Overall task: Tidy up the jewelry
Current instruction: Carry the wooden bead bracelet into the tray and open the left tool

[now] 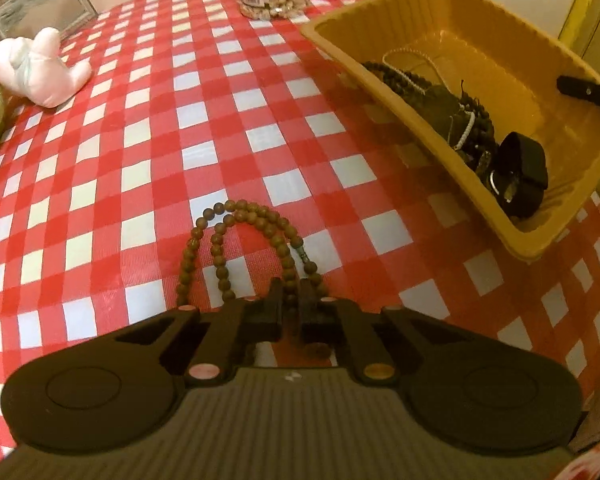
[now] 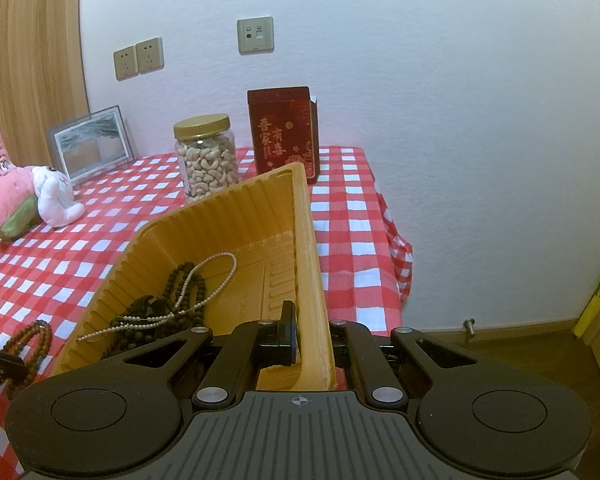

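Observation:
A brown bead bracelet (image 1: 236, 240) lies looped on the red checked tablecloth. My left gripper (image 1: 291, 300) is shut on the bracelet's near strand. The bracelet also shows at the left edge of the right wrist view (image 2: 28, 344). A yellow tray (image 1: 420, 12) stands to the right and holds dark bead strings (image 1: 448, 108), a white pearl necklace (image 2: 204, 280) and a black strap (image 1: 528, 176). My right gripper (image 2: 308, 332) is shut on the tray's right wall (image 2: 310, 280); its finger shows over the tray in the left wrist view (image 1: 588, 92).
A jar of cashews (image 2: 206, 156) and a red box (image 2: 282, 132) stand at the back. Plush toys (image 2: 24, 188) and a picture frame (image 2: 90, 142) are at the left. The table's right edge (image 2: 384, 216) is close to the tray.

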Tool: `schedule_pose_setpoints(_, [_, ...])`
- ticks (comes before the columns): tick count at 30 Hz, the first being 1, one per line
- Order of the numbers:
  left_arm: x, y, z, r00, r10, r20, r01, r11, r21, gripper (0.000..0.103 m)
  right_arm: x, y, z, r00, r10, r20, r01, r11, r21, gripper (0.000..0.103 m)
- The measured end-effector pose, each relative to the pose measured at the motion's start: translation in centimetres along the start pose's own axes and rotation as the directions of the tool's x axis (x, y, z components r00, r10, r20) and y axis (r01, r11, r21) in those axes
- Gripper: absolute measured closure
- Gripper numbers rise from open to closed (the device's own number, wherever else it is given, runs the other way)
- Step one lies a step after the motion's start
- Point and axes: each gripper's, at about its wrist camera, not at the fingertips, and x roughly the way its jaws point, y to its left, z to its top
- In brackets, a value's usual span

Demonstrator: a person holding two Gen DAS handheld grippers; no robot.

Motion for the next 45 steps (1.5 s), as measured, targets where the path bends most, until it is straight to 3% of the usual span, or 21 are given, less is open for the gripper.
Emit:
schedule_pose_setpoints(6, [-0.9, 0.3, 0.9, 1.0, -0.027, 0.003, 0.027, 0.999, -0.026, 0.098, 0.0, 0.0, 0.0, 1.0, 0.001, 0.003, -0.001, 1.0, 0.008, 0.098])
schedule_pose_setpoints(14, [-6.2, 1.4, 3.8, 0.988, -0.049, 0.143, 0.051, 0.999, -0.012, 0.098, 0.1, -0.1, 0.0, 1.0, 0.004, 0.007, -0.004, 1.0, 0.016, 0.098])
schedule_pose_setpoints(22, [-11.3, 2.1, 6.1, 0.96, -0.058, 0.274, 0.058, 0.998, 0.01, 0.098, 0.0, -0.1, 0.0, 1.0, 0.009, 0.012, -0.009, 1.0, 0.019, 0.098])
schedule_pose_setpoints(36, [-17.4, 1.5, 9.4, 0.897, -0.102, 0.43, 0.077, 0.994, 0.076, 0.098, -0.1, -0.1, 0.1, 1.0, 0.009, 0.023, -0.01, 1.0, 0.025, 0.098])
schedule_pose_setpoints(40, [-19.1, 0.8, 10.7, 0.868, -0.14, 0.476, 0.099, 0.989, 0.111, 0.098, -0.2, 0.0, 0.1, 1.0, 0.009, 0.024, -0.01, 1.0, 0.026, 0.098])
schedule_pose_setpoints(45, [-21.5, -0.8, 12.8, 0.812, -0.213, 0.543, 0.13, 0.974, 0.187, 0.098, -0.3, 0.1, 0.1, 1.0, 0.007, 0.031, -0.008, 0.999, 0.031, 0.098])
